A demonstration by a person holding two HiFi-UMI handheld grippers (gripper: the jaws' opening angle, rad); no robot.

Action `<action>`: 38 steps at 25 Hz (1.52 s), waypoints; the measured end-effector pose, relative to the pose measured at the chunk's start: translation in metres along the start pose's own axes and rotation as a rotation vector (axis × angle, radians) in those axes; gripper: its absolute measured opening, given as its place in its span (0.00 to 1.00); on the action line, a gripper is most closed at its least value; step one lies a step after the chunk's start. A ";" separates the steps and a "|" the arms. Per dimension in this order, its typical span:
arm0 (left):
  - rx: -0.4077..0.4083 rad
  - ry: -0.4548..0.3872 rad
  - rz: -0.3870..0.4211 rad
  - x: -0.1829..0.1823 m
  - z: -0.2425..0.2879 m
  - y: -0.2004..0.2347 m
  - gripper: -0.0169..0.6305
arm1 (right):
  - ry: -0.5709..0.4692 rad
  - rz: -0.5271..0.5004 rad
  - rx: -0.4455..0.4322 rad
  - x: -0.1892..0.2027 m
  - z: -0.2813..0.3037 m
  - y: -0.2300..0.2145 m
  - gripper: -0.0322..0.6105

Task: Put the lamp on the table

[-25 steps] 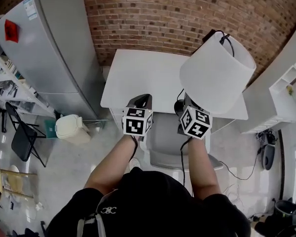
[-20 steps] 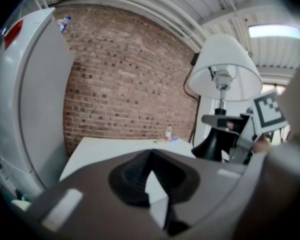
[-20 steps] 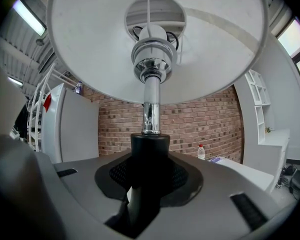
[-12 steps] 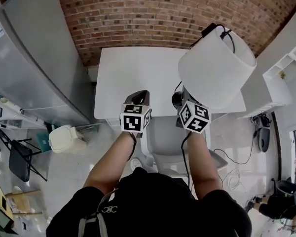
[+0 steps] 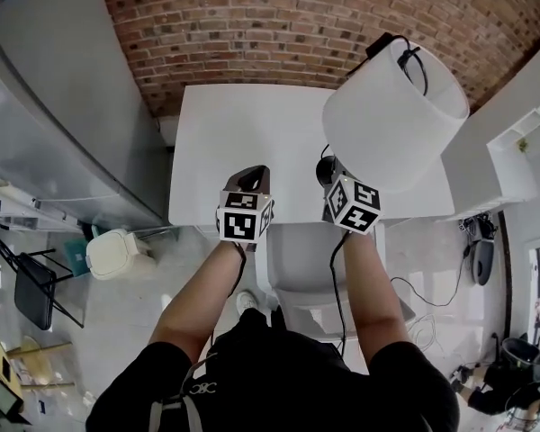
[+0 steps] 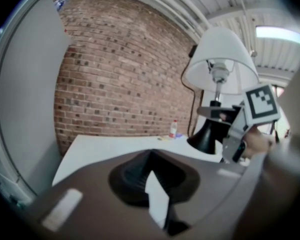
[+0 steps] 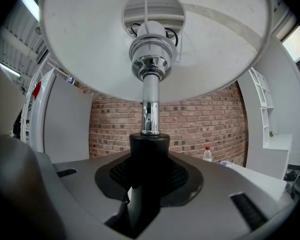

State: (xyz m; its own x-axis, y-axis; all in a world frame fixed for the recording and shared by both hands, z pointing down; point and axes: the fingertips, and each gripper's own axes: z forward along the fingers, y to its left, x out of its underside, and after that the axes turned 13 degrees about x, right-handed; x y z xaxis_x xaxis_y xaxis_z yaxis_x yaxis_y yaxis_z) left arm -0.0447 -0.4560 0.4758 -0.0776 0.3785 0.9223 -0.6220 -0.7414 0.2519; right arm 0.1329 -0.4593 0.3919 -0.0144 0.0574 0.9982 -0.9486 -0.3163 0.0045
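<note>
The lamp has a white shade (image 5: 391,120), a chrome stem (image 7: 150,104) and a black base (image 5: 327,171). My right gripper (image 5: 335,180) is shut on the black neck just above the base (image 7: 149,154) and holds the lamp upright over the near right part of the white table (image 5: 243,142). From the left gripper view the base (image 6: 208,136) hangs close to the tabletop; whether it touches I cannot tell. My left gripper (image 5: 250,180) is shut and holds nothing, level with the table's front edge, left of the lamp.
A grey fridge (image 5: 63,106) stands left of the table and a brick wall (image 5: 279,25) behind it. A grey chair (image 5: 306,259) sits under the front edge. A small bottle (image 6: 173,129) stands at the table's back. White shelves (image 5: 522,142) are at the right, a white bin (image 5: 117,252) at the left.
The person has come closer to the table, and the lamp in the right gripper has moved a little forward over its front edge. Both grips look unchanged.
</note>
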 end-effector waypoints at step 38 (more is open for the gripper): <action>-0.127 0.157 -0.014 0.073 0.150 0.125 0.02 | 0.091 -0.084 -0.157 0.211 0.265 0.094 0.22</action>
State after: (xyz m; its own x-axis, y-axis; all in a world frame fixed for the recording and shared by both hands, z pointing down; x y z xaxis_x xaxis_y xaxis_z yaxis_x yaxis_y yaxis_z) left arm -0.0112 -0.6038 0.6185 -0.1821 0.4774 0.8596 -0.7164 -0.6632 0.2166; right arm 0.1242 -0.7283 0.6188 0.0448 0.1650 0.9853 -0.9852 -0.1560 0.0709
